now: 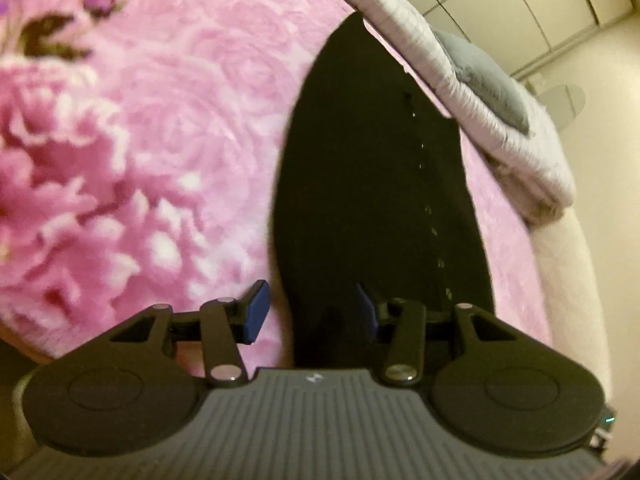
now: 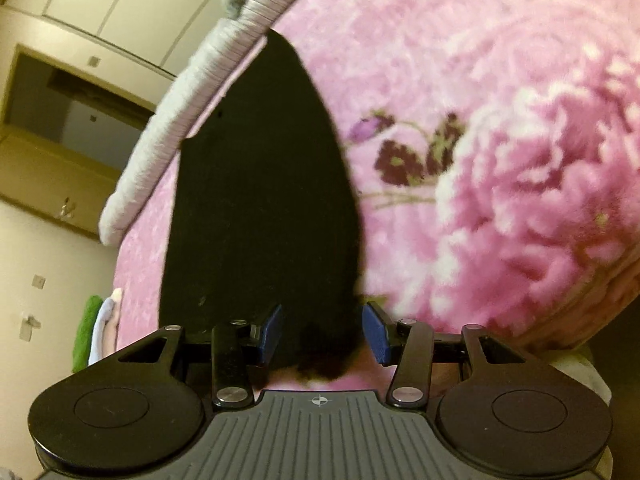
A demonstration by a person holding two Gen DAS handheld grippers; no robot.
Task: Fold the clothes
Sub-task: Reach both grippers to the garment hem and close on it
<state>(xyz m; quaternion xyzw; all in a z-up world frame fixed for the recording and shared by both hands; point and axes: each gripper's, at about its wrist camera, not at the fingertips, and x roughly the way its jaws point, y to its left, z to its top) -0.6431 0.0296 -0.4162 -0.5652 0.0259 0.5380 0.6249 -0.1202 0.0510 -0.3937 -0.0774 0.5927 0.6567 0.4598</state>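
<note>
A long black garment point(image 1: 372, 184) lies flat on a pink flowered blanket point(image 1: 168, 128), running away from me with a row of small buttons down its right side. My left gripper point(image 1: 312, 314) hovers over its near end, jaws open. The left blue pad point(image 1: 256, 312) is over the blanket and the right pad point(image 1: 366, 308) over the black cloth. In the right wrist view the same black garment point(image 2: 260, 200) stretches ahead. My right gripper point(image 2: 324, 334) stands open with the garment's near corner between its pads, which do not press on it.
A rolled pale quilt point(image 1: 460, 80) with a grey pillow point(image 1: 484, 80) borders the far side of the bed. Beyond it are cream wardrobe doors point(image 1: 520, 4). A green cloth point(image 2: 86, 332) and light folded items sit at the bed's left edge in the right wrist view.
</note>
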